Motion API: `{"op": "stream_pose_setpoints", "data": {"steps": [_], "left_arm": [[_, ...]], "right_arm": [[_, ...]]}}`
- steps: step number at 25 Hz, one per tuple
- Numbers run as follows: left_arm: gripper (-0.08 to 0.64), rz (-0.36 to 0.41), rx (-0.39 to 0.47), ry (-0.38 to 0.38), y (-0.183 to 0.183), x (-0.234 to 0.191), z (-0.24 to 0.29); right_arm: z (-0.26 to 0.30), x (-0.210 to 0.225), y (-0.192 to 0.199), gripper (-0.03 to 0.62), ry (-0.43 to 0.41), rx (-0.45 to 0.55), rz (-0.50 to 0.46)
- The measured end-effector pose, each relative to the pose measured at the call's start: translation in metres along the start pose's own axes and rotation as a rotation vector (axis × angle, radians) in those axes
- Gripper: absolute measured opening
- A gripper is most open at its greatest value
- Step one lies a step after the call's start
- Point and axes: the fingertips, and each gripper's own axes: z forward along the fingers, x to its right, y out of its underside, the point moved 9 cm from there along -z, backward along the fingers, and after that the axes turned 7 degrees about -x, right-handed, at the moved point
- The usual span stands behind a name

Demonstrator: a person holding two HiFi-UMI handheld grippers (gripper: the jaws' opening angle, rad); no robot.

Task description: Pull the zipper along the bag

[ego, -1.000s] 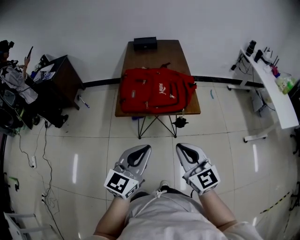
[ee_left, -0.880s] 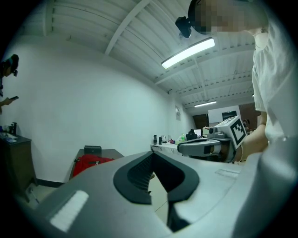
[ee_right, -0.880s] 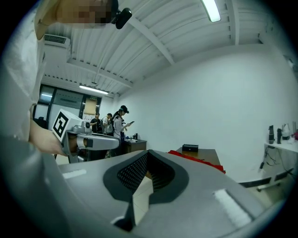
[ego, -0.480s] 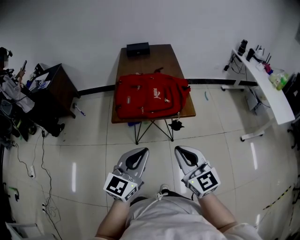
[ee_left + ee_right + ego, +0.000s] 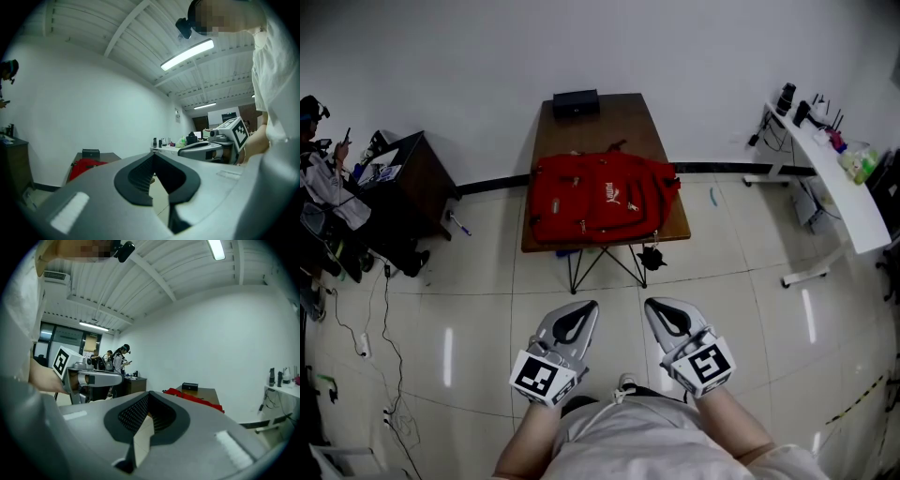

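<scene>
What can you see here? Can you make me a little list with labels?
bag: red backpack, lying flat on the table
table top: brown wood
far end of table: black box
left claw: shut, empty, away from the bag
right claw: shut, empty, away from the bag
zipping: not started

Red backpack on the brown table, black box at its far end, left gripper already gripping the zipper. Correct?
Not quite: the left gripper is shut on nothing, well short of the table, as the head view shows. The red backpack and black box are as stated.
</scene>
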Motion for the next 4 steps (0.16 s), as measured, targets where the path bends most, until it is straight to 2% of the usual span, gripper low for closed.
{"op": "stream_pose_setpoints", "data": {"steps": [4], "left_arm": [[0.006, -0.014, 0.003, 0.008, 0.0018, 0.0009, 0.0055]], "right_arm": [[0.0015, 0.0029, 0.0021, 0.006, -0.006, -0.018, 0.004]]}}
